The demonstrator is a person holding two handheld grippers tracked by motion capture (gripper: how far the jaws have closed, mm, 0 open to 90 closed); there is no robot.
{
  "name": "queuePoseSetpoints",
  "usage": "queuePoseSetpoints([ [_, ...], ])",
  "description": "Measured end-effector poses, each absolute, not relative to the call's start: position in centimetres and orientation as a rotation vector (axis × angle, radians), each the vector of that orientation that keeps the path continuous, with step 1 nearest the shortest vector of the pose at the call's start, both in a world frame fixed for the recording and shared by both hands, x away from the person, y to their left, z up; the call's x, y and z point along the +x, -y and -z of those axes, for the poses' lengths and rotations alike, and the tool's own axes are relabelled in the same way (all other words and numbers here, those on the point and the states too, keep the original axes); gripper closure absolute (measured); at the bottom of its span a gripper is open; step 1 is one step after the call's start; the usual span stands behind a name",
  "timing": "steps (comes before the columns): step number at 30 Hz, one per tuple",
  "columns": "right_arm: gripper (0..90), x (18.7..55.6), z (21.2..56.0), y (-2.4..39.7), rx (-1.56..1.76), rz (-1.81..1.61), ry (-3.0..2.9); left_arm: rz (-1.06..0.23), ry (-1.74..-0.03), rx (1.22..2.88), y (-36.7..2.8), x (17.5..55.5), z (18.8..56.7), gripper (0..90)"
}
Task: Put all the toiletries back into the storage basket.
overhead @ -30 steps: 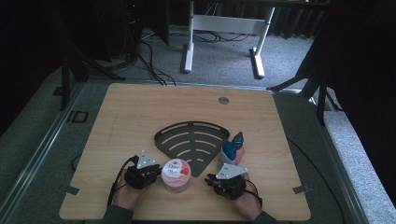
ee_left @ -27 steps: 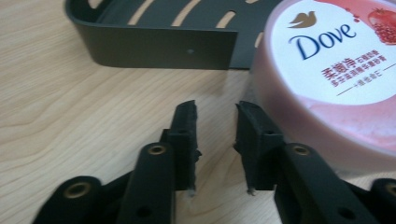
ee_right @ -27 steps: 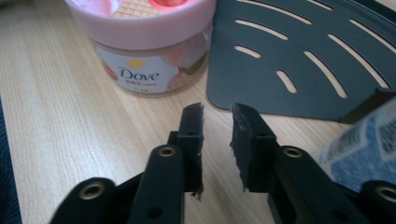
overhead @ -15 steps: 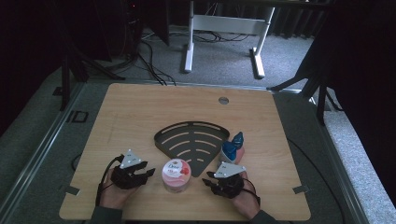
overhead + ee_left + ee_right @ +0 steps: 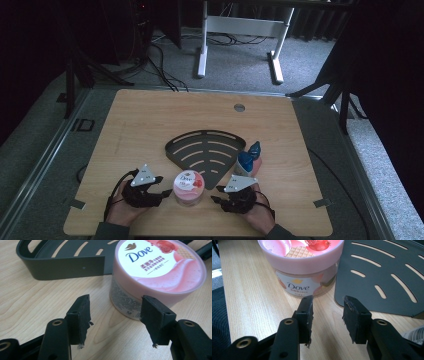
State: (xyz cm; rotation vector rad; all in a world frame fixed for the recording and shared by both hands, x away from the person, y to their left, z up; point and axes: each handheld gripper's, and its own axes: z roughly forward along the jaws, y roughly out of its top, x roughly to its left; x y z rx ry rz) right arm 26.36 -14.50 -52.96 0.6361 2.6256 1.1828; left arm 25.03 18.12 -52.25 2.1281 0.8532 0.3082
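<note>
Where the wooden table (image 5: 150, 125) carries the whole lot, it ranks as the largest item: a pale tabletop with a small round grommet (image 5: 239, 107) near its far edge.

Next in size: a black fan-shaped slotted tray (image 5: 205, 152), lying flat at the table's middle, its point toward the person. In the right gripper view its slotted face (image 5: 387, 272) lies just beside the jar; in the left gripper view its low wall (image 5: 67, 268) runs behind the jar.

Next: a pink Dove jar (image 5: 188, 188), upright, lid on, standing on the table at the tray's near-left edge, between the two grippers. Its lid (image 5: 160, 265) carries a pomegranate picture.

Next: the left gripper (image 5: 159, 192), held low just left of the jar. Its jaws have just been opening and stand spread, bare wood between them; the jar (image 5: 140, 300) stands just ahead of the one that shows on the right in the left gripper view, whether touching cannot be told.

Next: the right gripper (image 5: 216, 199), just right of the jar. Its jaws have likewise just been opening and stand apart with nothing between them, the jar (image 5: 302, 272) just ahead.

Smallest: a blue-and-white bottle (image 5: 248, 160), lying at the tray's right corner.
</note>
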Motion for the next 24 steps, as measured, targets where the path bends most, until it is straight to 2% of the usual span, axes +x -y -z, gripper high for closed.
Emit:
queuePoseSetpoints([
  [24, 46.0, 26.9, 53.0, 12.7, 0.53, -1.239, -2.69, -0.213, -0.684, 2.175, -16.8, 24.7, 52.7, 30.9],
])
